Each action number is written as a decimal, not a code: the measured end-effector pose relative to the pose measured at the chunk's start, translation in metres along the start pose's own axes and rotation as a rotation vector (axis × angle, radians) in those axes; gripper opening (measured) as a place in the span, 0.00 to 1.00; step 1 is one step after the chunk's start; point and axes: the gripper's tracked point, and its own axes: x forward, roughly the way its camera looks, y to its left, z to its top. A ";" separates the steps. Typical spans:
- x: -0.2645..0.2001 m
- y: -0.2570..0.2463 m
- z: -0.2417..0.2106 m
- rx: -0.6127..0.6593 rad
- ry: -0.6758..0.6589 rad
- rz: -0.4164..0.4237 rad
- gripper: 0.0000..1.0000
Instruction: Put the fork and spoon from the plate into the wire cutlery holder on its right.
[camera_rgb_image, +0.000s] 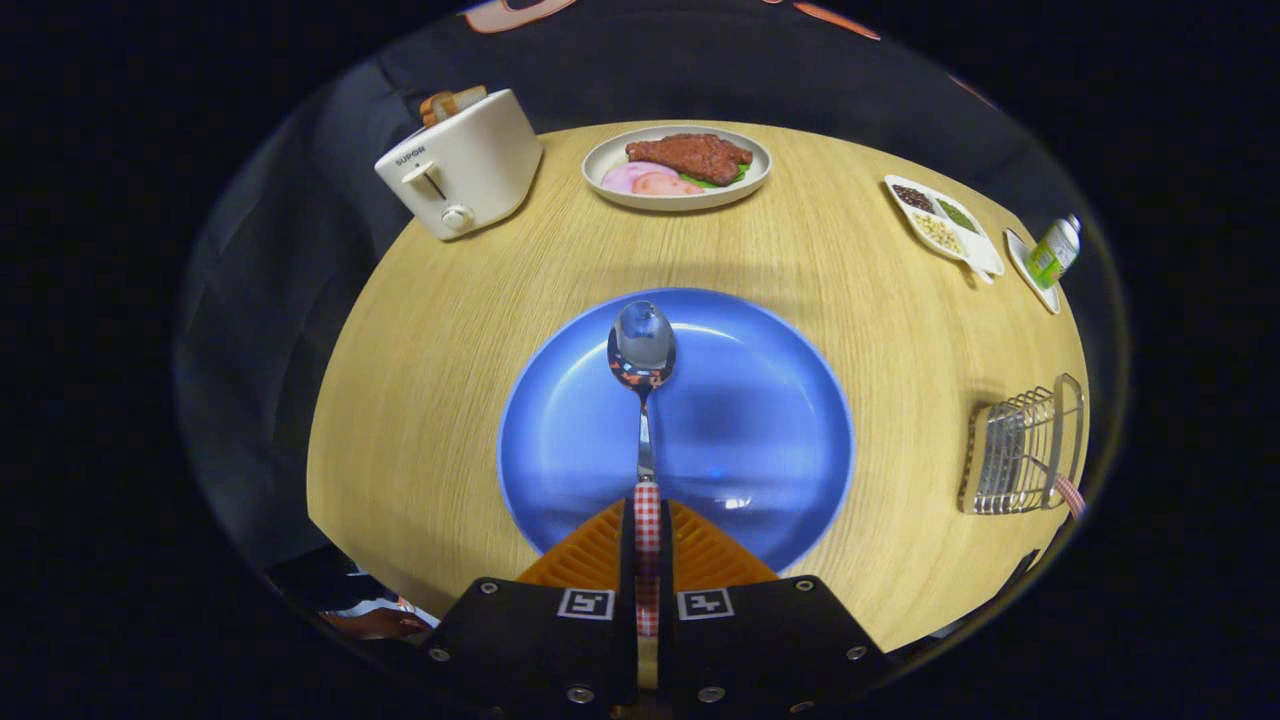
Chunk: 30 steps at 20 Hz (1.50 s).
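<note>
The gripper (647, 540) has its 2 fingers pinched on the checked handle of the spoon (643, 380), whose bowl points ahead over the blue plate (760, 420). To the right of the plate stands the wire cutlery holder (1020, 450) with a checked handle poking out of it. Beyond sit a toaster (462, 165) and a plate of food (676, 167) on the round wooden table (420, 350).

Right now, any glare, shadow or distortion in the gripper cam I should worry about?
Gripper view: fisheye bends the table edge and squashes the wire holder off to the side; the spoon bowl mirrors the lights, small glints on the blue plate; a soft shadow falls on the plate beside the spoon; the gripper, shut on the spoon handle, looks sharp.
</note>
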 end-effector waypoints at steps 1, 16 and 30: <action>-0.011 -0.010 0.002 0.015 -0.006 -0.005 0.09; -0.127 -0.188 -0.017 0.188 0.104 -0.133 0.09; -0.108 -0.222 -0.041 0.244 0.466 -0.079 0.10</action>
